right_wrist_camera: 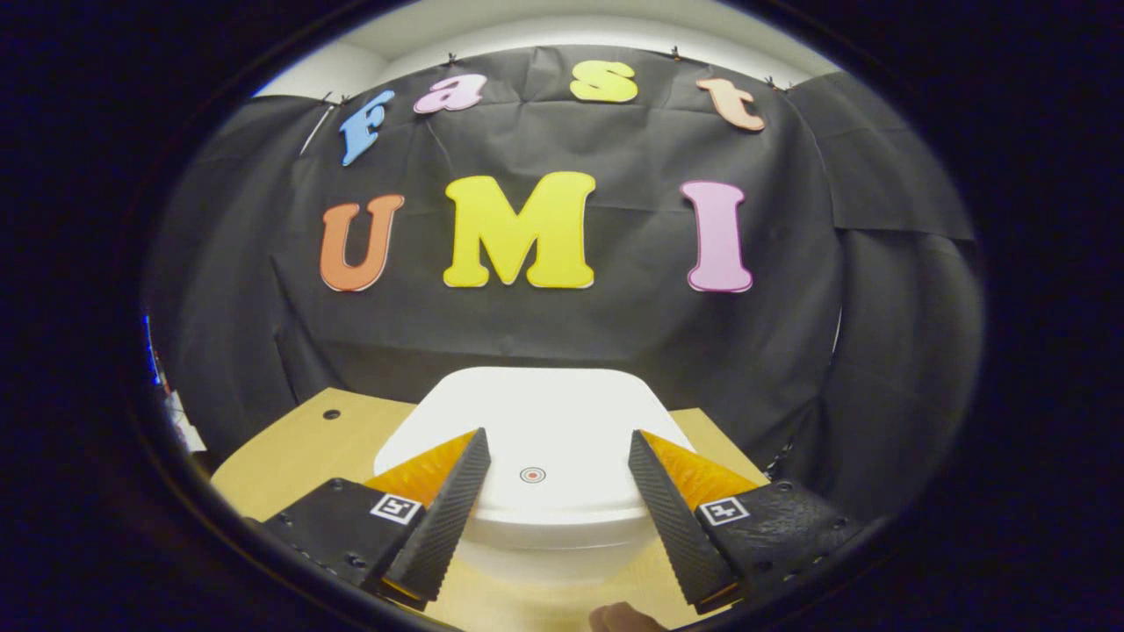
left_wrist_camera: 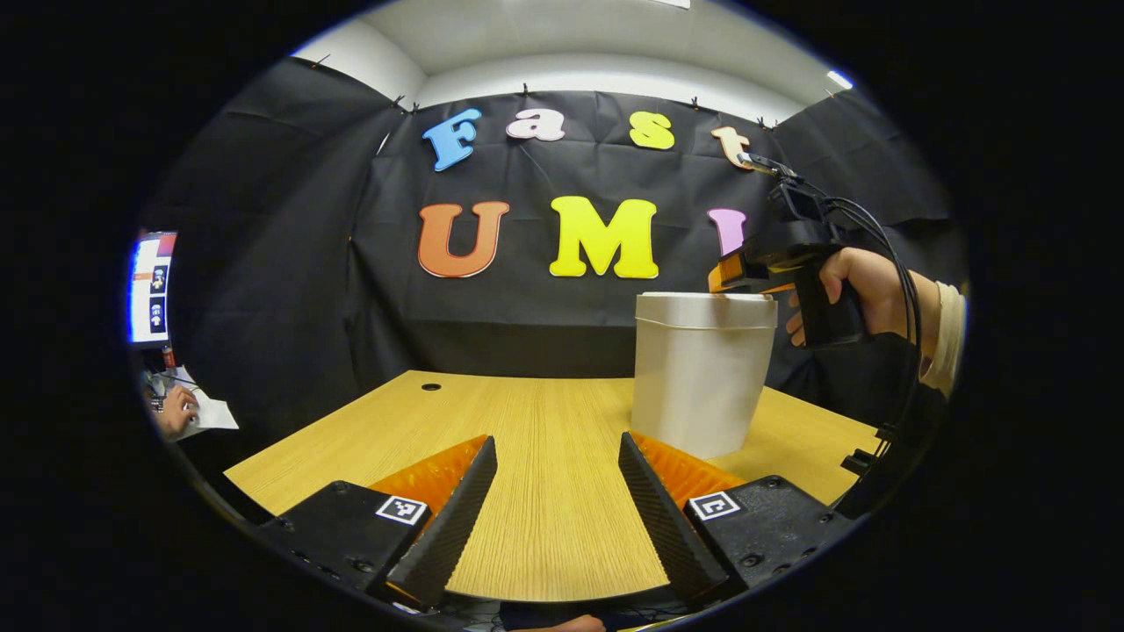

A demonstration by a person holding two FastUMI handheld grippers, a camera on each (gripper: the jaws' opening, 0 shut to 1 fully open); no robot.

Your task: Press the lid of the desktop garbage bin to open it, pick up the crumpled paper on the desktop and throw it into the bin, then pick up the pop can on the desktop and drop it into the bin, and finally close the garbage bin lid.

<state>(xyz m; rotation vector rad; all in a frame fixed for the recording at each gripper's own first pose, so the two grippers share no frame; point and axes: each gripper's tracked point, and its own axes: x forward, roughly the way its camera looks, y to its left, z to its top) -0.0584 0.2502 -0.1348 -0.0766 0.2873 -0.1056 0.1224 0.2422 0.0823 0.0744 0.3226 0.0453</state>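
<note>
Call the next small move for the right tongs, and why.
Probably lower the right tongs straight down onto the round mark on the bin lid. The lid looks shut, the tongs hang open just above it, and the left tongs sit open, low over the table.

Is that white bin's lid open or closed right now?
Closed. The lid lies flat across the top of the garbage bin, with the right gripper hovering open just above it.

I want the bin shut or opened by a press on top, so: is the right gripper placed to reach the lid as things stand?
Probably yes. The right gripper hangs just above the bin lid, fingers spread to either side of its round mark, with nothing between them and the lid.
</note>
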